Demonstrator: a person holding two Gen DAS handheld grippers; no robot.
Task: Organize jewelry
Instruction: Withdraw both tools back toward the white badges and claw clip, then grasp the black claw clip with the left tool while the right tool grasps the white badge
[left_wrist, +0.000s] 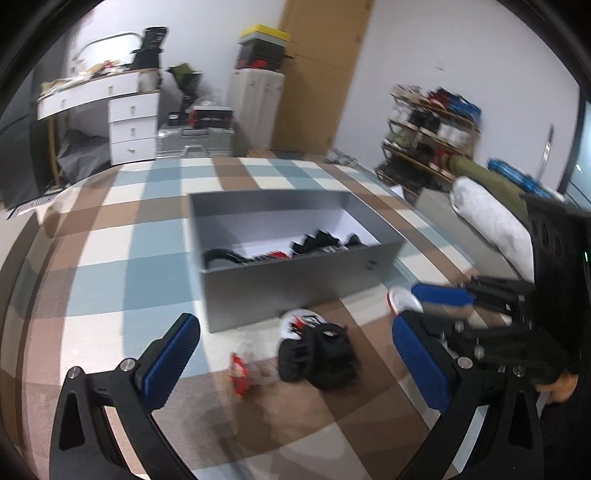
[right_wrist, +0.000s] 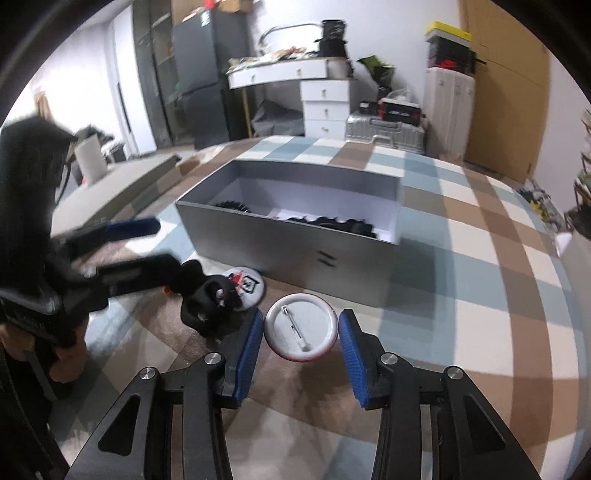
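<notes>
checked blue, brown and cream bed cover (right_wrist: 461, 258) carries everything here. grey cardboard box (right_wrist: 295, 254) sits open in the middle of it, white inside, dark hair clips and bits already lying on its floor.

left hand-held gripper (left_wrist: 295, 362) is spread wide, holding nothing, hovering over the small pile in front of the box. motion blur on this view, so details are soft.

right hand-held gripper (right_wrist: 301, 338) has its blue pads either side of a round pin badge (right_wrist: 301, 326), back side up, metal pin clasp showing, red edge at the rim. pads look just touching the rim or a hair off it; cannot tell if it is truly clamped.

black claw hair clip (left_wrist: 321, 354) lies near the box front wall, touching a second badge (left_wrist: 297, 323), face up, white with red and black print. small clear packet with red print (left_wrist: 242, 373) lies just beside the clip.

handling guess: badge is light, stiff, thin metal, smooth and curved at the rim, so it may slip or pop out of a rim pinch; squeeze across the full width, keep it level. hair clip is rigid plastic, springy, light; take it across the body, not the teeth. packet is soft and crinkly.
</notes>
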